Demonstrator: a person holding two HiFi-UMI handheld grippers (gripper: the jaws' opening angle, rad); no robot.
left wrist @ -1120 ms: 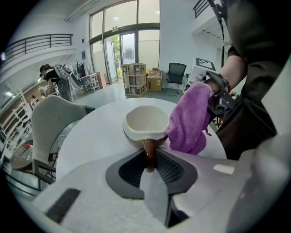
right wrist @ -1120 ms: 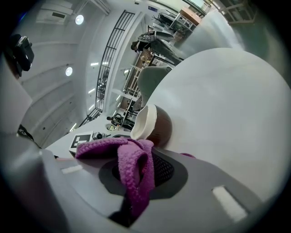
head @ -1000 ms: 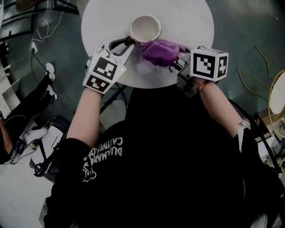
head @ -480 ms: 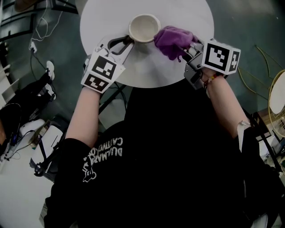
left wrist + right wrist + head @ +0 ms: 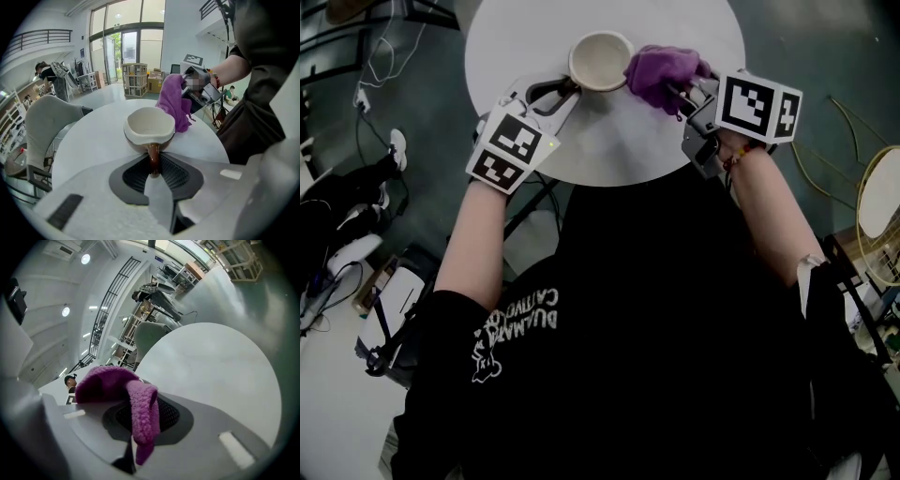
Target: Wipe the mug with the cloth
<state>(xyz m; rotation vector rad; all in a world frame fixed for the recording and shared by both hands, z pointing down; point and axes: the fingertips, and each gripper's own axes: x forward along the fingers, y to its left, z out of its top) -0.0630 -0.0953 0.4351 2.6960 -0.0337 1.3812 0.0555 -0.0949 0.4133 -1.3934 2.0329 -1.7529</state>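
Purple cloth (image 5: 661, 73) sat bunched in your right tool (image 5: 682, 91). Its jaws were closed on a fold of the cloth. In the right gripper view a thick strip of it ran down between the two pads and hung out below them, while the rest bulged out ahead of the jaws.

Your left tool (image 5: 153, 169) stood only narrowly open, its jaws clamped on the brown handle (image 5: 153, 156) of the mug (image 5: 600, 61). In the left gripper view the handle pointed straight back between the ribbed pads.

The mug stood upright on the white round bench (image 5: 609, 141), about at its middle and well in from the near edge. It was cream inside and its mouth faced up.

You held the cloth clear of the bench top, with the bundle pressed against the right side of the mug at rim height. Your right tool reached in from the near right edge of the bench, and your left tool from the near left edge.
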